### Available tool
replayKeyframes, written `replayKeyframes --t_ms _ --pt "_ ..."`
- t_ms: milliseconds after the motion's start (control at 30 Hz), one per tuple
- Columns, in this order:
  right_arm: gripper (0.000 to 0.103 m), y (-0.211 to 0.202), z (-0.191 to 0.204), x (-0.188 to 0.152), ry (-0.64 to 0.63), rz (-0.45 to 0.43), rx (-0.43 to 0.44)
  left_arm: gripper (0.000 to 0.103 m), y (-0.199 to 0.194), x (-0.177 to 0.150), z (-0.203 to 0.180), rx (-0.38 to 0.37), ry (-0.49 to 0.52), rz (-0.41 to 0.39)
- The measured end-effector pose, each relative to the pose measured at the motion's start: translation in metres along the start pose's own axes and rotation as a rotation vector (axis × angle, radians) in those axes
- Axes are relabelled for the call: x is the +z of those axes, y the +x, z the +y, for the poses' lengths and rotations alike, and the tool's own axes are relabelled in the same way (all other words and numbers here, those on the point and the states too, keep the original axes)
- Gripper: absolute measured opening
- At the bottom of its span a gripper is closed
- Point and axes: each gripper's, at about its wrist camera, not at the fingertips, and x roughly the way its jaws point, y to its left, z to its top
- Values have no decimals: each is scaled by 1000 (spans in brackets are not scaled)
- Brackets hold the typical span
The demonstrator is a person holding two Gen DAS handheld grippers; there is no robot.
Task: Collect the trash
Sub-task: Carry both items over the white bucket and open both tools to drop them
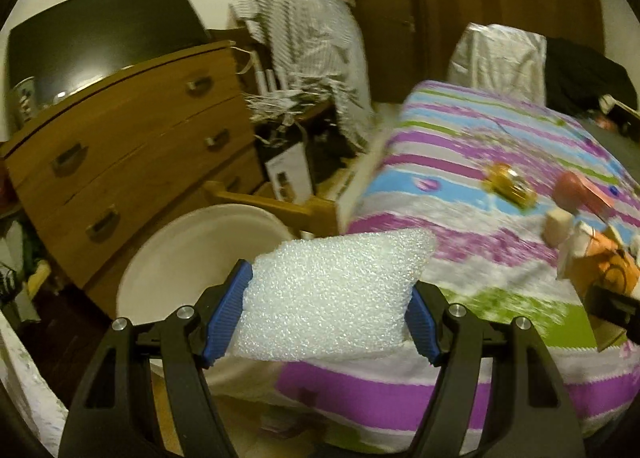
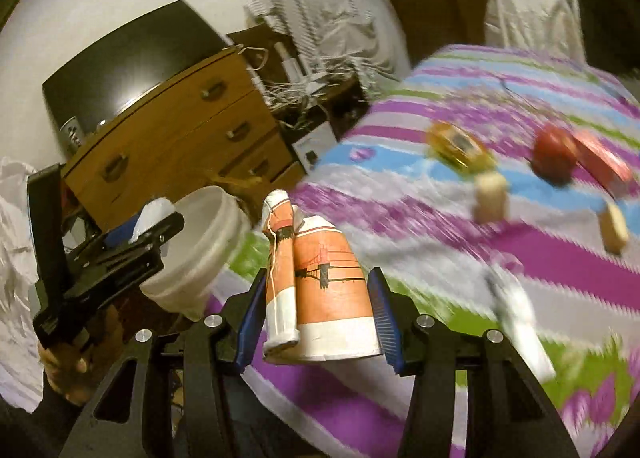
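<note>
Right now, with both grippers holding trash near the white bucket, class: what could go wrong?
The foam piece in the left gripper looks wide against the bucket mouth; it may catch on the rim.

The crushed paper cup in the right gripper is folded unevenly, so it could slip out onto the bedspread.

We count two black two-finger grippers with blue pads: the left gripper (image 1: 330,298) has one block of white foam (image 1: 332,294) between its pads, and the right gripper (image 2: 316,314) has one crushed orange-and-white paper cup (image 2: 320,290) between its own. Just left of them sits one round white plastic bucket (image 2: 200,246). Beyond the pads, on the one striped purple, blue and green bedspread (image 2: 440,258), we count one gold foil wrapper (image 2: 458,148), one red round thing (image 2: 556,152), one red box (image 2: 604,162) and two pale cork-like cylinders (image 2: 490,196). Far left stands one wooden chest (image 1: 132,146) showing three drawers.
</note>
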Motion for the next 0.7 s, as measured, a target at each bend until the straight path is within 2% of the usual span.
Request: replayKeyframes --t_ms 200,500,700 --pt "51 36 58 44 -103 2 35 68 5 10 45 64 -60 -14" --pt "52 78 131 84 -217 15 62 69 17 16 99 135 -128 -8" --pt "52 104 171 103 -276 34 72 69 24 19 118 161 -133 -9"
